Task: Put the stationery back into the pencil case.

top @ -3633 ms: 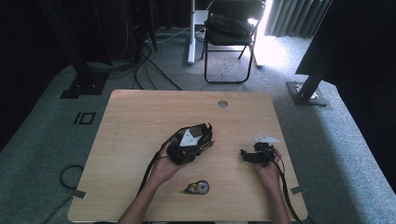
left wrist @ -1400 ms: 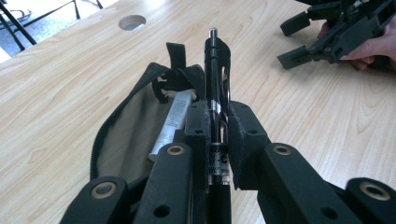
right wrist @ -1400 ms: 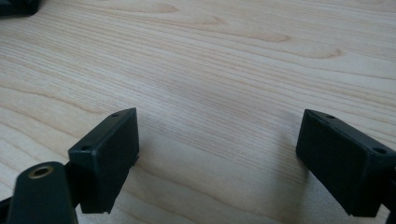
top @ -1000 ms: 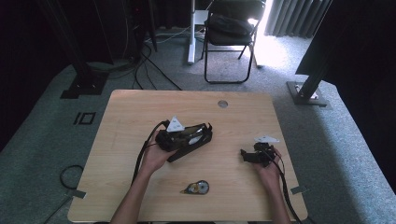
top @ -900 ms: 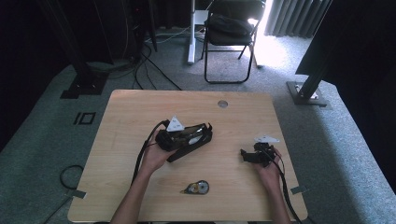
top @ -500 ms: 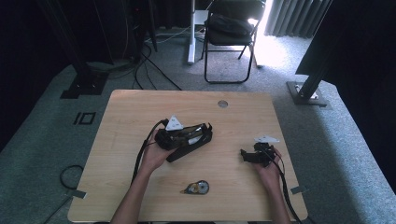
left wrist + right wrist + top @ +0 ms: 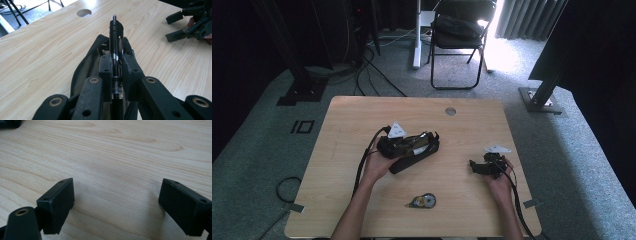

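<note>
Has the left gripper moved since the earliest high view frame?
Yes. The left gripper, shut on a black pen, has moved up-left in the high view, away from the tape dispenser near the front edge and toward the table's far side.

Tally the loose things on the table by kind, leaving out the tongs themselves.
Pens: 1, the black pen clamped in the left tongs
Pencil cases: 1, the black pencil case lying under those tongs
Tape dispensers: 1, the small tape dispenser near the front edge
Total: 3
</note>
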The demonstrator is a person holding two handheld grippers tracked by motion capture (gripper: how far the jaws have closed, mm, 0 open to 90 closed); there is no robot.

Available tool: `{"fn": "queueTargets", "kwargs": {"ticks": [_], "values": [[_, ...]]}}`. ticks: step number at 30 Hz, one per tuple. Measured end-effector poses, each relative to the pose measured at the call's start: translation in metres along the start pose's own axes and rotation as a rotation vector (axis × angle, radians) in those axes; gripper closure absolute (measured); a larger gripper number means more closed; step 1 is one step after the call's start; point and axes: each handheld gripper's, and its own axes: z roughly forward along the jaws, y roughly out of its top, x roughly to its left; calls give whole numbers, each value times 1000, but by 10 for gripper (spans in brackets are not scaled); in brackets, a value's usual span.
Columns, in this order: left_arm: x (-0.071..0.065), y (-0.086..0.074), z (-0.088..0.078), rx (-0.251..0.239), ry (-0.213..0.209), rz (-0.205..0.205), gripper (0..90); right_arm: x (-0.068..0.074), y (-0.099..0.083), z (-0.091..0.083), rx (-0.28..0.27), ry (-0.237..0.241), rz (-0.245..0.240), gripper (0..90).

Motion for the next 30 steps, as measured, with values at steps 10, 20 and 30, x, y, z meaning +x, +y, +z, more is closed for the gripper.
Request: {"fn": "queueTargets", "kwargs": {"ticks": [10, 20, 30], "values": [[3, -2, 5, 1, 10, 5, 795, 0, 0, 0, 0, 0, 0, 132], [8, -4, 10, 5, 11, 9, 795, 0, 0, 0, 0, 0, 1, 132], [11, -5, 14, 21, 11, 9, 795, 0, 0, 0, 0, 0, 1, 132]]}}
